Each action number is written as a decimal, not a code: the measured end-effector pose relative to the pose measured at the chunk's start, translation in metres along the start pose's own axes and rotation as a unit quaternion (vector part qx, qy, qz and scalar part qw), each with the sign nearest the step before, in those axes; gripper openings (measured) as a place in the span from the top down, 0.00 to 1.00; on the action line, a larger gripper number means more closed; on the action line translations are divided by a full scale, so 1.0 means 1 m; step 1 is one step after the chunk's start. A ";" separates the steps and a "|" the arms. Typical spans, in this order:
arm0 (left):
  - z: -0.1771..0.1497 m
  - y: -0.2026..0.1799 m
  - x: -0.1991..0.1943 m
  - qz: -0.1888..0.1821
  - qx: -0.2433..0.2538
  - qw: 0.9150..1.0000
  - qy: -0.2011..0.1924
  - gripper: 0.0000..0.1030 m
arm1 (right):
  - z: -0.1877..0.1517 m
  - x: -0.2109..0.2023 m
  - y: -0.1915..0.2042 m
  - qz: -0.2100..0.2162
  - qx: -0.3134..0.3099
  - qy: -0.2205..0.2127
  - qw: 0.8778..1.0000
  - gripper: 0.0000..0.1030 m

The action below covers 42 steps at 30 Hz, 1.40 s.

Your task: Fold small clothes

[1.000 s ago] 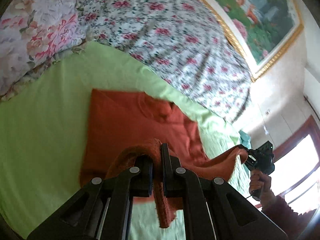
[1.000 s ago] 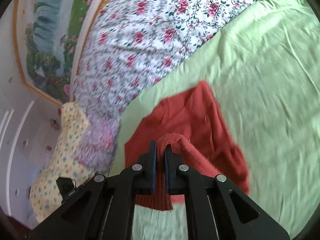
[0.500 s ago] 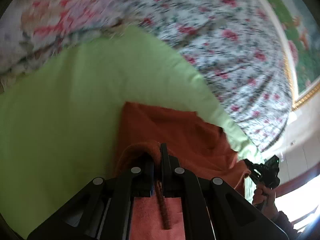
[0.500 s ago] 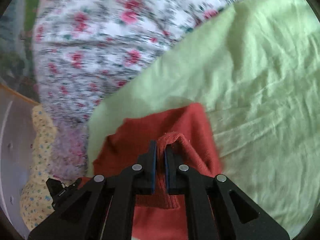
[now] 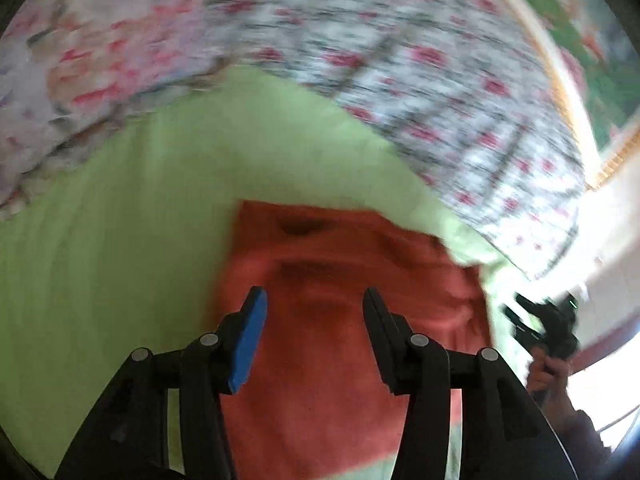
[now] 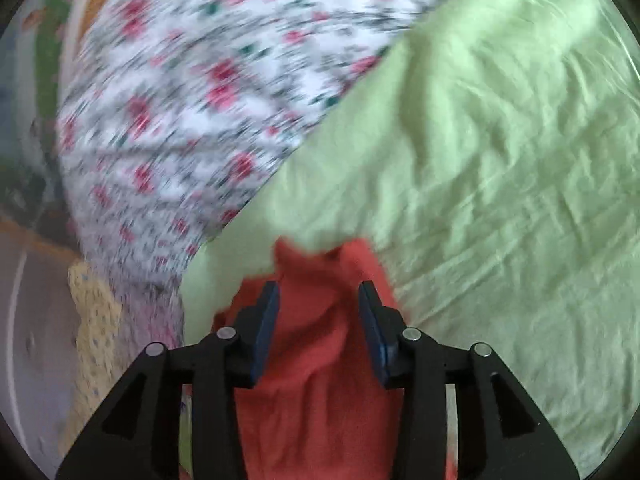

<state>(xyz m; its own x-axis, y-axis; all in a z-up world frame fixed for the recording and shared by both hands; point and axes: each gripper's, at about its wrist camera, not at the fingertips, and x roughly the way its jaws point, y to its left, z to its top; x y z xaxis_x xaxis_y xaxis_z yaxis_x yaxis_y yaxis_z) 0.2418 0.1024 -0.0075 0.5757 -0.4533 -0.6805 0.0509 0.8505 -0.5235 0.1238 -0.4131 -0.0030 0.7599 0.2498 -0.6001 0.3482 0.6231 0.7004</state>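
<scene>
Red knit garment (image 5: 332,344), on green sheet (image 5: 120,264): soft, light, limp, take by hem corners; left claw (image 5: 314,312) and right claw (image 6: 318,304) both wide open, holding nothing.

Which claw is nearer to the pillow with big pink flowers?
Left. The left claw, open over the red garment, has the pillow ahead to its left; the right claw is out on the opposite side, farther away.

Rust-red garment (image 5: 340,344) on a light-green sheet (image 5: 120,260); white quilt (image 6: 192,92) with pink flowers.
</scene>
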 end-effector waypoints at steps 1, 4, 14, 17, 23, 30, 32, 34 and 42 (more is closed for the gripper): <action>-0.005 -0.011 0.006 -0.015 0.015 1.000 0.014 0.50 | -0.009 0.003 0.009 0.005 -0.024 0.014 1.000 0.59; -0.020 -0.043 0.041 -0.030 0.063 0.995 0.065 0.50 | -0.035 0.030 0.035 -0.002 -0.092 0.075 0.993 0.59; -0.006 -0.038 0.133 -0.002 0.066 0.989 0.132 0.66 | -0.057 0.114 0.056 -0.066 -0.181 0.172 0.966 0.59; 0.016 -0.032 0.106 0.051 0.080 0.992 0.087 0.52 | -0.024 0.091 0.052 -0.112 -0.178 0.086 0.974 0.59; 0.050 -0.013 0.067 0.101 0.086 0.991 0.005 0.31 | 0.015 0.067 0.056 -0.134 -0.213 0.012 0.968 0.28; 0.062 -0.002 0.110 0.173 0.118 0.977 0.046 0.30 | 0.014 0.112 0.067 -0.138 -0.278 0.075 0.948 0.32; 0.062 0.000 0.121 0.181 0.125 0.974 0.053 0.41 | 0.010 0.124 0.071 -0.149 -0.292 0.088 0.941 0.73; 0.060 -0.003 0.127 0.187 0.144 0.970 0.061 0.91 | 0.007 0.126 0.074 -0.147 -0.300 0.095 0.938 0.94; 0.057 0.004 0.115 0.239 0.125 0.963 0.010 0.91 | 0.028 0.093 0.060 -0.149 -0.220 -0.017 0.964 0.94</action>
<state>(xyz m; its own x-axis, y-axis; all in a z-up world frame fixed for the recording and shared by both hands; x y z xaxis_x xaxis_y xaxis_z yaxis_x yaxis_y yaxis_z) 0.3548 0.0690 -0.0592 0.5672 0.0022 -0.8236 -0.0197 0.9997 -0.0109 0.2308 -0.3734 -0.0063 0.6824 -0.0085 -0.7309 0.2926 0.9195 0.2626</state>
